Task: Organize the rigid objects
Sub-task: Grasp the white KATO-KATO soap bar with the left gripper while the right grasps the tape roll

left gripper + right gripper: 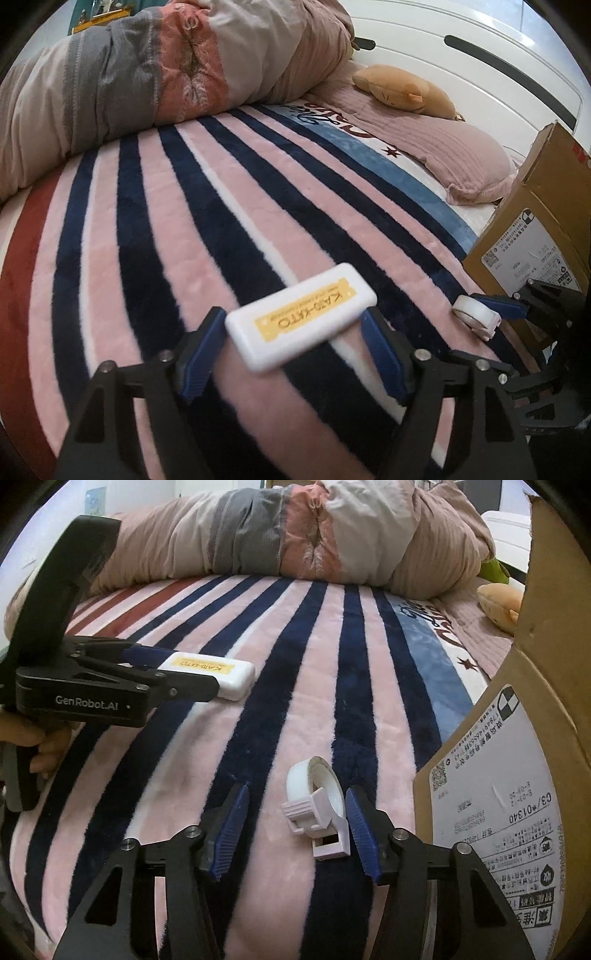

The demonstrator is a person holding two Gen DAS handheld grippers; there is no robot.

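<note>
A white flat case with a yellow label (301, 317) lies on the striped blanket between the blue pads of my left gripper (295, 334). The jaws are open around it, with small gaps on both sides. The case also shows in the right wrist view (218, 677), with the left gripper (184, 672) around it. A white tape dispenser (321, 808) stands between the pads of my right gripper (295, 827). It is close to the right pad and far from the left one; the jaws are open. The dispenser also shows in the left wrist view (474, 317).
A cardboard box (517, 775) with a shipping label stands at the right, close to my right gripper; it also shows in the left wrist view (535, 236). A rolled duvet (147, 81) lies across the back. A pink pillow (443, 147) and a plush toy (406, 90) lie near the headboard.
</note>
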